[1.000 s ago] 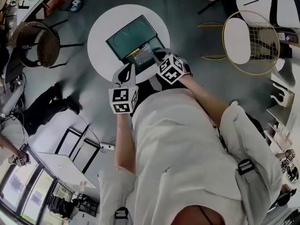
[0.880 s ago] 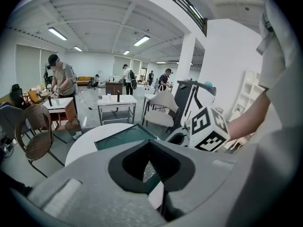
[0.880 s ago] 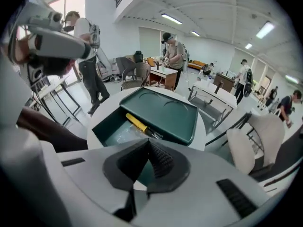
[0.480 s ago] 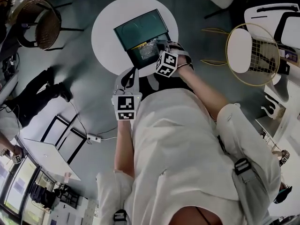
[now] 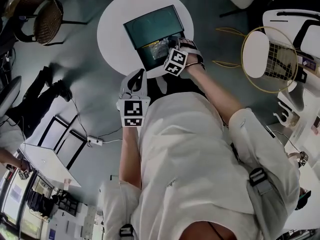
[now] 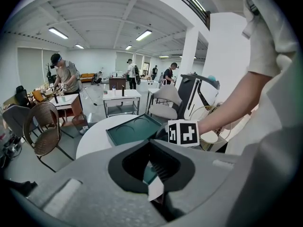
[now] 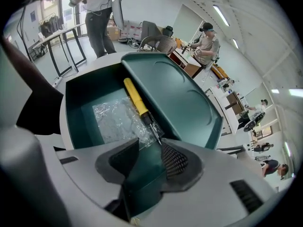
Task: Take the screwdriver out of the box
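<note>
On the round white table [image 5: 112, 31] stands the open green box [image 5: 150, 29], its lid tilted back. In its tray lies the yellow-handled screwdriver [image 7: 137, 98], blade toward me, partly on a clear plastic bag [image 7: 115, 120]. My right gripper [image 7: 150, 146] points steeply down into the tray, jaws opening, and only the box floor shows between them. The screwdriver's tip lies just beyond the right fingertip. In the head view the right gripper [image 5: 167, 54] hangs over the tray. My left gripper [image 5: 136, 79] is shut and held at the table's near edge, apart from the box [image 6: 135, 129].
A wicker chair [image 5: 35, 14] stands left of the table and a gold wire chair [image 5: 270, 51] right of it. An open laptop [image 5: 47, 164] sits at lower left. Several people work at desks in the background [image 6: 64, 79].
My right gripper has rolled and sunk toward the box tray. My left gripper has drawn back a little toward the table's near edge.
</note>
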